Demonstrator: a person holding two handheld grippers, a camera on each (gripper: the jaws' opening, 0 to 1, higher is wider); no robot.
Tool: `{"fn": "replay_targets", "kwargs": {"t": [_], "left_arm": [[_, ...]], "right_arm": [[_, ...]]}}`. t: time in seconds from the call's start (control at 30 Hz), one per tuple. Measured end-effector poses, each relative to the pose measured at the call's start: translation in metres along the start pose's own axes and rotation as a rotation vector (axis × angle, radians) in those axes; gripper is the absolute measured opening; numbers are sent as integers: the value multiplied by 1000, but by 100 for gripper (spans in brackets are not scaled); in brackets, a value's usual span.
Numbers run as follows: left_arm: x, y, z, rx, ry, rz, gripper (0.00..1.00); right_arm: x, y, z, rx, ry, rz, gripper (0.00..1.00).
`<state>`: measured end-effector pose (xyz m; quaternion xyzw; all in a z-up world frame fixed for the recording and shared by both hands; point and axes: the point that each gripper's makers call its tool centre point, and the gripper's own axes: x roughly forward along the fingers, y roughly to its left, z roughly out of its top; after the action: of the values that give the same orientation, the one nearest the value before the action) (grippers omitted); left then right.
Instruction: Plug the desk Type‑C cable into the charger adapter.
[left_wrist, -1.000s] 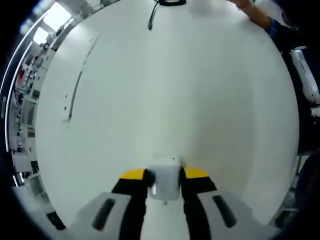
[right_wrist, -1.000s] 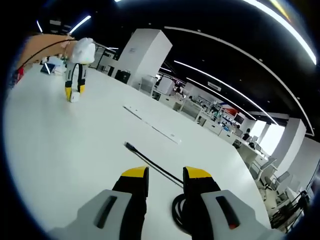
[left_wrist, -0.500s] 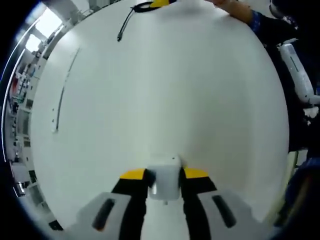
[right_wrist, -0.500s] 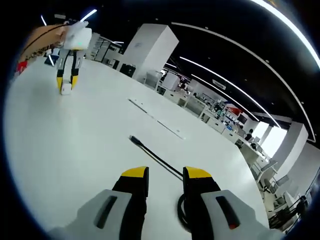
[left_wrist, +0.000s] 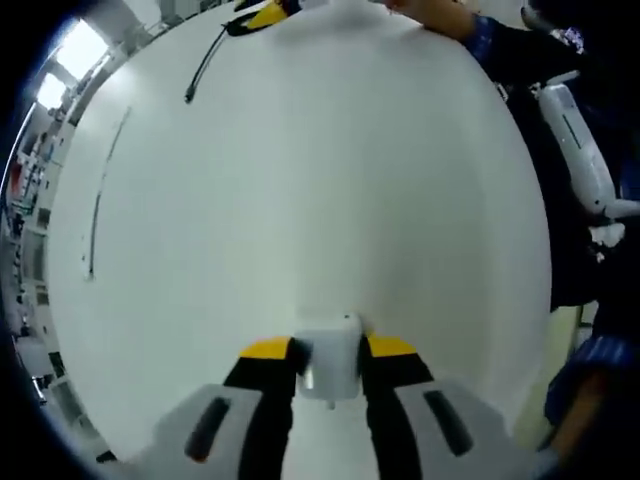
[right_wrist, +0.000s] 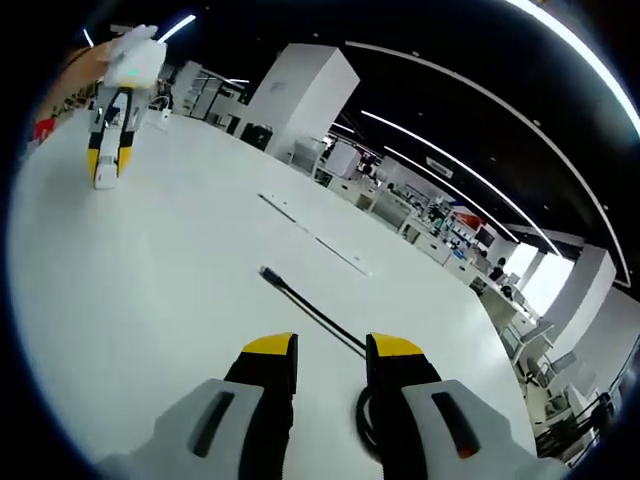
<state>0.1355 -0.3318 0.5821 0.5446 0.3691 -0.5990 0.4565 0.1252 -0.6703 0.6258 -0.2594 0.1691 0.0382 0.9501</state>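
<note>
Between the left tool's (left_wrist: 330, 350) jaws sits the white charger adapter (left_wrist: 328, 364), pinched firmly; the right tool (right_wrist: 331, 350) hovers spread above the black Type-C cable (right_wrist: 310, 313) lying limp on the white counter (right_wrist: 150, 300). Grip its stiff plug (right_wrist: 268, 274), probably.

Free room and obstacles, referenced to the black cable (right_wrist: 305, 313):

- White desk (right_wrist: 150, 300): broad bare surface on every side of the cable's straight run; open passage between the cable's plug end and the left gripper (right_wrist: 104, 178), which stands well apart from it at the far side.
- Right gripper (right_wrist: 331, 350): jaws parted, nothing between them; the cable's straight run passes just ahead of the jaw tips.
- Cable coil: lies beside the right jaw, blocking low passage there.
- Desk slot (right_wrist: 315, 239): flush strip beyond the cable, no obstruction.
- Left gripper (left_wrist: 330, 350): gap occupied by white charger adapter (left_wrist: 330, 362); bare desk (left_wrist: 320, 200) ahead toward the distant cable (left_wrist: 205, 65).
</note>
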Motion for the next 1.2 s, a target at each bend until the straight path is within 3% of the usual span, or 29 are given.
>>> {"fn": "replay_targets", "kwargs": {"t": [0.5,0.83,1.07,1.2], "left_arm": [[0,-46,10,38,-6,-55,25],[6,-45,9,-1,2,-91,26],[6,-43,10,19,-7,-96,26],[7,-42,10,57,22,-77,26]], "right_arm": [[0,-2,0,2,7,-3,28],[3,0,-1,2,16,8,28],[3,-6,-3,13,18,-3,27],[-2,-16,1,26,-2,-30,27]]}}
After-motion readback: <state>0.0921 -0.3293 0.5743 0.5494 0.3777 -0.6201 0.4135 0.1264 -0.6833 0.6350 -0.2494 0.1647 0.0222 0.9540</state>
